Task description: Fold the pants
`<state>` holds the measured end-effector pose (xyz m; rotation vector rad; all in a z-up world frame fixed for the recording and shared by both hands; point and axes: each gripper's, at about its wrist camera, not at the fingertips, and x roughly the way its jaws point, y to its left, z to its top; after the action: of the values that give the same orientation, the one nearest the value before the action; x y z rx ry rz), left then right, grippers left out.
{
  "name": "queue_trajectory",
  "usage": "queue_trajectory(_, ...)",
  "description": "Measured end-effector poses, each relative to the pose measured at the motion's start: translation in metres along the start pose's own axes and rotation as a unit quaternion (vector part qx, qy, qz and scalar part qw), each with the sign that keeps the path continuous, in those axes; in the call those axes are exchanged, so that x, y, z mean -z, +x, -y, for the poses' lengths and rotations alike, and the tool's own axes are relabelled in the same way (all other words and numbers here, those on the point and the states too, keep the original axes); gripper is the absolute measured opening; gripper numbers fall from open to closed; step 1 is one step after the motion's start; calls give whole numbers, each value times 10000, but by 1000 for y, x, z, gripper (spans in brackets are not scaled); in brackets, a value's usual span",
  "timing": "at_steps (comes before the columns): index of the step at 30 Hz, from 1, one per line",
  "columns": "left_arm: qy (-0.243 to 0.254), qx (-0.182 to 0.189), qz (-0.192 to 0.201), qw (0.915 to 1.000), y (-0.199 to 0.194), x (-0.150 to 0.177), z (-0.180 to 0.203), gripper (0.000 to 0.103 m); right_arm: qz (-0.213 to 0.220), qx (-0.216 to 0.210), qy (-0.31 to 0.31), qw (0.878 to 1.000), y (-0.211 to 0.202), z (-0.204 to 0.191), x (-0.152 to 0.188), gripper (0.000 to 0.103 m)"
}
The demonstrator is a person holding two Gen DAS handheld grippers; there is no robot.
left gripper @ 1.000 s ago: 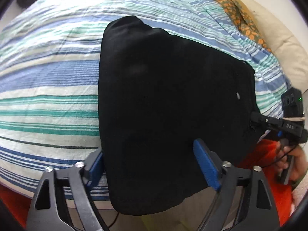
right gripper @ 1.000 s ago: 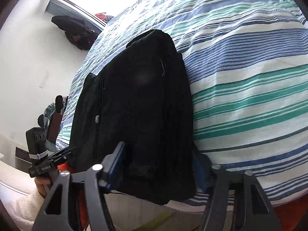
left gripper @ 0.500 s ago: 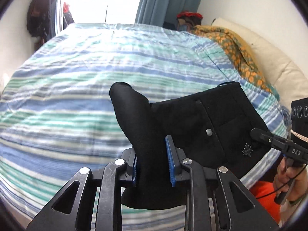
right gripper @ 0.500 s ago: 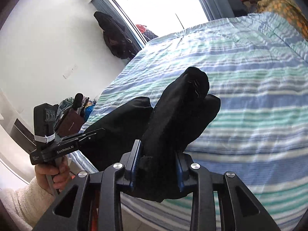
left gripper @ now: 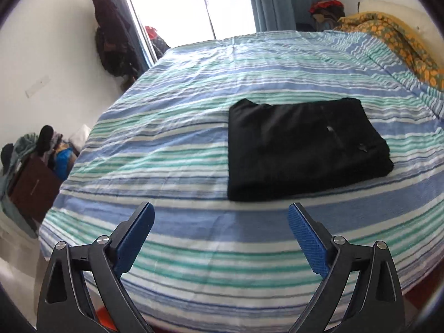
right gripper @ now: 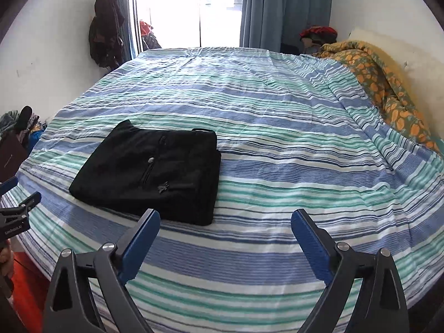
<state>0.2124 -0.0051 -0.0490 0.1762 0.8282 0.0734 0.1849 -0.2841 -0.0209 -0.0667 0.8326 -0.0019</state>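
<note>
Pants (left gripper: 302, 147): black, folded into a compact rectangle, several layers thick, lying flat on the striped bedspread (left gripper: 194, 127) toward the near edge of the bed. Fly and small button visible on the top face. Edges roughly square; the far corner away from the pillow end slightly rounded.

Left gripper (left gripper: 220, 236): held off the bed on the near side of the pants, just short of their near edge. Jaws spread wide, blue pads (left gripper: 133, 238) apart, nothing between them.

Right gripper (right gripper: 224, 238): likewise on the near side of the pants, offset toward the pillow end. Jaws spread wide, holding nothing. Left-hand tool also visible at the frame edge in the right wrist view, beyond the pants' other side.

Surroundings: orange patterned blanket (right gripper: 388, 83) bunched at the pillow end, well apart from the pants; blue curtain (right gripper: 283, 8) and bright window beyond the far side of the bed; dark coat (right gripper: 104, 33) hanging by the window.

Step in hand, by judgement: final fold apparently laid down and released; task at or close to completion.

Next move, if any: only a light tidy, such as pressing the top layer flat or squaring the rounded corner, with care not to drag the layers apart. Otherwise, nothing further called for.
</note>
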Motion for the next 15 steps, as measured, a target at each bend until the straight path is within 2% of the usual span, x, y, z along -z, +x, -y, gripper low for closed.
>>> queue_trajectory(3, -87, 113, -184, 9997, -25, 9, 10, 98, 20, -73, -51, 10000, -29, -22, 18, 103)
queue_trajectory(5, -54, 173, -143, 9997, -49, 15, 12, 98, -19, -133, -43, 9999, -48, -36, 35, 103)
queue_trajectory(8, -193, 453, -228, 9985, -76, 20, 9, 98, -68, -268, -51, 9996, -69, -50, 51, 103)
queue_trajectory(12, -486, 670, -443, 9956, -97, 27, -2, 98, -219, -363, -163, 9990, -89, -64, 69, 103)
queue_trajectory(15, -486, 658, -489, 9954, -109, 33, -8, 98, -279, -417, -250, 9984, -98, -72, 75, 103)
